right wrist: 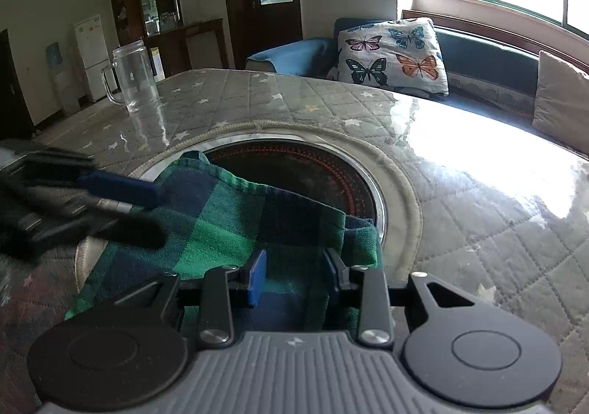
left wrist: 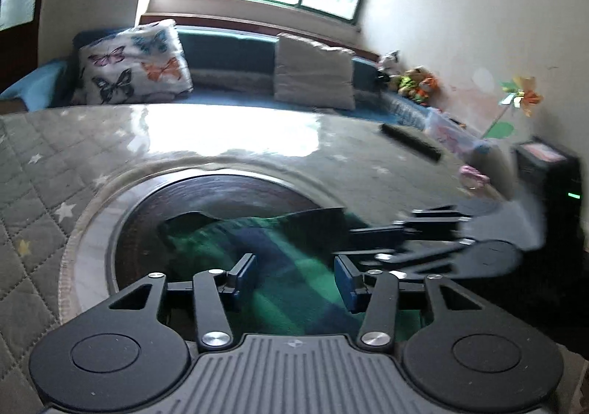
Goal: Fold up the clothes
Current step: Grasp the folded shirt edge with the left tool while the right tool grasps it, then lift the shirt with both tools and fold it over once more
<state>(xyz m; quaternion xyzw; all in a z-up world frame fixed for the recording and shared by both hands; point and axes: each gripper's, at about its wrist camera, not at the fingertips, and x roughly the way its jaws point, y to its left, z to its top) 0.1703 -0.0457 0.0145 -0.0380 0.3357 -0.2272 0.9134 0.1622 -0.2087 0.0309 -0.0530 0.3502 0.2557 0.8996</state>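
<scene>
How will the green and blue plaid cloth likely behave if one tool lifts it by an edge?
The plaid cloth will probably hang limp: it already lies in soft folds and sags over the round recess. It looks thin and woven, so likely light. On the glossy table cover the rest may slide along rather than stay put.

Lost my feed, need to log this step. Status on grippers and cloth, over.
Left gripper open, right gripper open, both over the green plaid cloth. Cloth lies rumpled across the round burner. Glass mug stands well clear.
</scene>
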